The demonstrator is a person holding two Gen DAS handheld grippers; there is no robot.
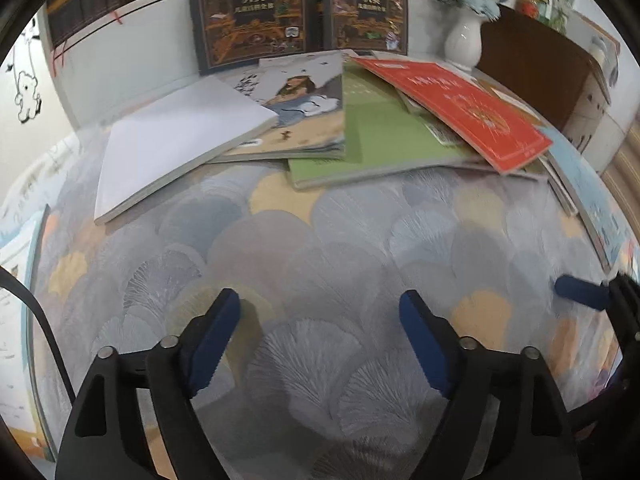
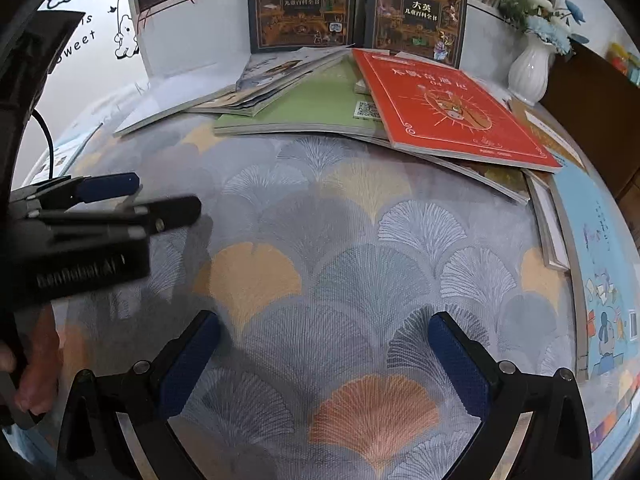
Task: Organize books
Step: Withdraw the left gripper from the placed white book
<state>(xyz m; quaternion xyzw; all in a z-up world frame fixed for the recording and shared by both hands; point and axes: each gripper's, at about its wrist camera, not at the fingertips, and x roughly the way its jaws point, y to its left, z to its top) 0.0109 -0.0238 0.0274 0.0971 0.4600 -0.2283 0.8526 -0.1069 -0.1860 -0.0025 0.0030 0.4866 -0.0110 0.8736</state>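
tablecloth (image 2: 320,240) bears two dark upright books (image 2: 300,4), one red book (image 2: 448,108).

At the bottom of the frame the left gripper (image 1: 320,316) stands with its blue-padded jaws wide apart and nothing between them, over a tablecloth (image 1: 320,248) patterned with fan shapes. Across the middle lies a loose pile of books: a white book (image 1: 180,140) at left, an illustrated book (image 1: 304,96) partly over a green book (image 1: 380,136), and a red book (image 1: 460,108) on top at right. Two dark ornate books (image 1: 252,12) stand upright behind. A white vase (image 1: 464,44) with flowers sits at upper right. The right gripper's blue fingertip (image 1: 580,290) shows at the right edge.
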